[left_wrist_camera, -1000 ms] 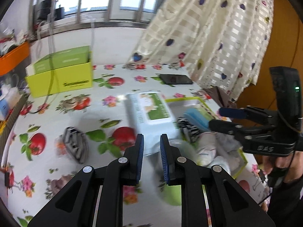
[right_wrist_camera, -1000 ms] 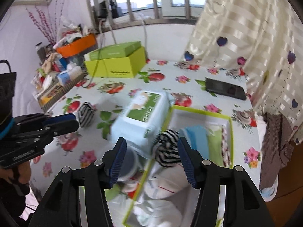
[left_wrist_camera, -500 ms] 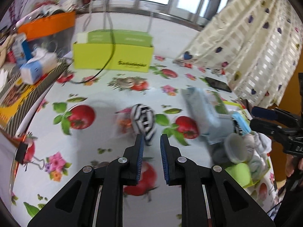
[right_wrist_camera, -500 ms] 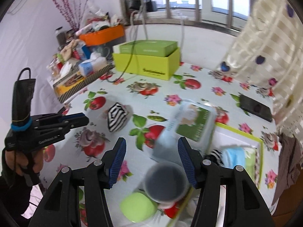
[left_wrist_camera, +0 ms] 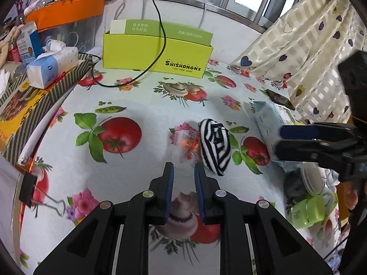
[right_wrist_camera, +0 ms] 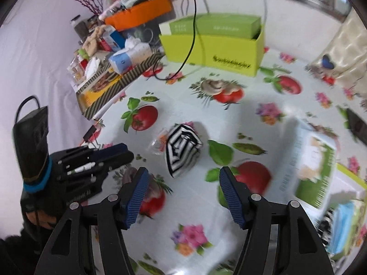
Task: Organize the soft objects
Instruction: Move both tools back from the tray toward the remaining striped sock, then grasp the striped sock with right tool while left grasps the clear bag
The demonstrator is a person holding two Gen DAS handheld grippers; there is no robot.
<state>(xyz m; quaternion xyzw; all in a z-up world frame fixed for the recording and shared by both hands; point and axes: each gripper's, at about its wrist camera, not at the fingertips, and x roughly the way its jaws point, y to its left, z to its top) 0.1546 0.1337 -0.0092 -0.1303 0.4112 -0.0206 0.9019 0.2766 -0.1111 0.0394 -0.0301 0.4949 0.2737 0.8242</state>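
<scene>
A rolled black-and-white striped sock (left_wrist_camera: 215, 146) lies on the fruit-print tablecloth, beside a clear plastic wrapper (left_wrist_camera: 185, 141). It also shows in the right wrist view (right_wrist_camera: 182, 151). My left gripper (left_wrist_camera: 183, 176) hovers just short of it with its jaws a narrow gap apart and nothing between them; it appears at the left of the right wrist view (right_wrist_camera: 114, 154). My right gripper (right_wrist_camera: 183, 181) is wide open and empty, above and in front of the sock. It shows from the side in the left wrist view (left_wrist_camera: 298, 137). A green-rimmed tray (right_wrist_camera: 348, 171) holding soft items is at the right edge.
A wet-wipes pack (right_wrist_camera: 307, 165) lies by the tray. A lime box (left_wrist_camera: 156, 50) stands at the back. A cluttered striped tray with a tissue pack (left_wrist_camera: 50, 64) is at the left. Small jars (left_wrist_camera: 307, 206), a phone (left_wrist_camera: 279, 98), a binder clip (left_wrist_camera: 34, 194) and a curtain (left_wrist_camera: 309, 50) are around.
Both grippers swung left, away from the tray and wipes, toward the striped sock, which now lies close in front of both. The right gripper stays wide open, the left narrow.
</scene>
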